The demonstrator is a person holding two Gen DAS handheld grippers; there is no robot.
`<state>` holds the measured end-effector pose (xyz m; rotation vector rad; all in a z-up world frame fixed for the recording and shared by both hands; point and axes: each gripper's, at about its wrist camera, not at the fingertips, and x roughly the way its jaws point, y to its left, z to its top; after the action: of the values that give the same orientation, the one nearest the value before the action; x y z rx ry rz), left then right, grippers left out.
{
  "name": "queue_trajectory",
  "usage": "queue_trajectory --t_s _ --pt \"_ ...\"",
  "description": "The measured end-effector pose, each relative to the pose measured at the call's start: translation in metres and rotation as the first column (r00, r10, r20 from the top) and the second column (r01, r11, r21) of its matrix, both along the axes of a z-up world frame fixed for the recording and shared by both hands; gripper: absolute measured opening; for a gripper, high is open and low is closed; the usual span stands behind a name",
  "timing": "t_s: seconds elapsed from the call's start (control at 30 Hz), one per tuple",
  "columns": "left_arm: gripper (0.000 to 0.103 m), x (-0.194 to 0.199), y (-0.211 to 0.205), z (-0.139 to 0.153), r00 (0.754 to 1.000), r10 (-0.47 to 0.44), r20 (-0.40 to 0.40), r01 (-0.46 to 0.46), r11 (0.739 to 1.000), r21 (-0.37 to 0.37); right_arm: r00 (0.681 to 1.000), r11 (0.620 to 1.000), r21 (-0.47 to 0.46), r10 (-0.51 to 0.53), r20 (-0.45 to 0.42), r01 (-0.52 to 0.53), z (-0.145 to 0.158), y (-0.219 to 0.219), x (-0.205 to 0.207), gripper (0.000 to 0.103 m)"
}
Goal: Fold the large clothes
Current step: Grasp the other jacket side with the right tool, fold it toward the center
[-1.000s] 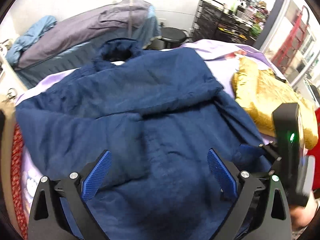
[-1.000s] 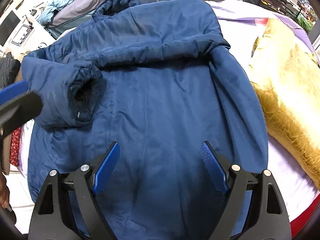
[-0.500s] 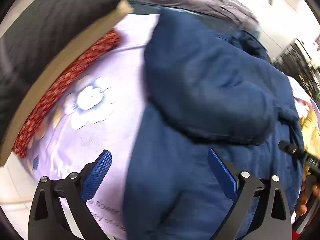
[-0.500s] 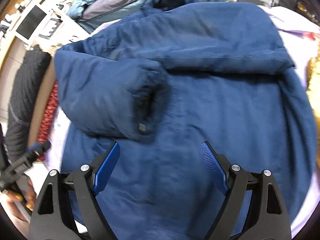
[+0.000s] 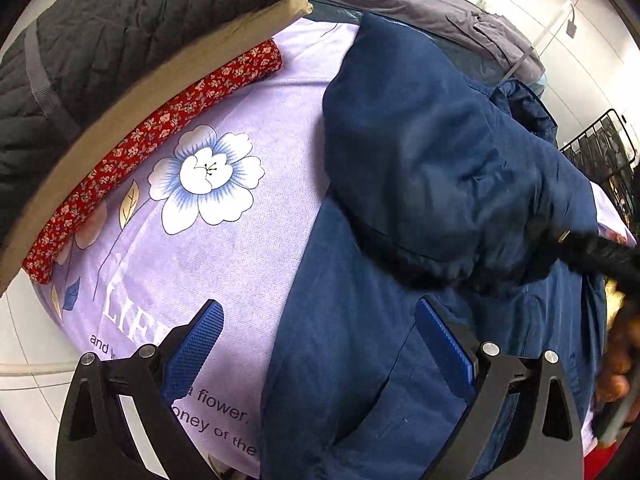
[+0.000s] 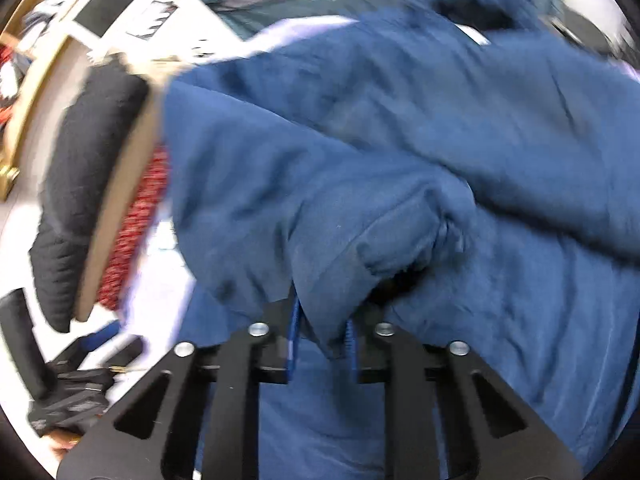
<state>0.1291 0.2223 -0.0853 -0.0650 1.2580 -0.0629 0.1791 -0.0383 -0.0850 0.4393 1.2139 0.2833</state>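
Right gripper [image 6: 322,338] has just been closing and now pinches a fold of the navy jacket [image 6: 400,152], at the edge of the sleeve [image 6: 360,224] that is folded in over the body; cloth sits bunched between the blue pads, which stand close together. Right wrist view is motion-blurred, so the exact bite on the cloth is hard to read. Ahead of this gripper the jacket spreads wide, its collar at the far end. Off to its left sit a black quilted garment [image 6: 84,184], a tan layer under it and a red patterned cloth [image 6: 136,236] lowest.

Left gripper [image 5: 320,354] is spread wide with nothing in it. Jacket's side edge runs up between its fingers: left pad [image 5: 196,350] hangs over bare lilac sheet [image 5: 224,264], right pad [image 5: 444,346] over navy cloth. Cannot tell whether either pad touches. Jacket [image 5: 420,184] fills the space ahead and to the right of this gripper, folded sleeve bulging on top of the body. Sheet has a white and blue flower print [image 5: 208,176] and printed text, ahead-left of the gripper. Beyond that, far left: red floral cloth [image 5: 160,136], tan layer, black quilted garment [image 5: 132,20] stacked on top. Grey garment [image 5: 420,4] lies past the jacket's far end. Other gripper's black frame [image 5: 596,250] and part of a hand [image 5: 620,364] show at the right edge.
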Motion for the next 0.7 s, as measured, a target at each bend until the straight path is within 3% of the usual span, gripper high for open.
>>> queue_trajectory --t_s 0.13,0.23,0.37,0.53,0.7 --pt "0.094 0.009 -0.005 -0.002 1.0 -0.011 -0.004 0.011 1.0 0.001 0.984 0.995 0.046 0.08 0.158 -0.088 0.069 0.026 0.011 0.011" --pt "0.094 0.016 -0.013 0.002 1.0 -0.029 0.005 0.029 1.0 -0.003 0.948 0.986 0.079 0.116 0.297 -0.146 0.127 0.034 0.016 0.009" --pt "0.094 0.023 -0.025 0.007 0.998 -0.053 0.016 0.053 0.999 -0.006 0.909 0.991 0.088 0.058 0.414 -0.103 0.182 0.01 0.023 0.009" --pt "0.094 0.026 -0.032 0.006 0.997 -0.072 0.016 0.072 0.997 -0.013 0.921 0.998 0.007 -0.064 0.383 0.067 0.182 -0.058 0.03 0.009" --pt "0.094 0.029 -0.034 0.004 0.997 -0.081 0.002 0.081 0.997 -0.009 0.955 0.969 -0.097 -0.202 0.218 0.227 0.123 -0.144 0.029 0.009"
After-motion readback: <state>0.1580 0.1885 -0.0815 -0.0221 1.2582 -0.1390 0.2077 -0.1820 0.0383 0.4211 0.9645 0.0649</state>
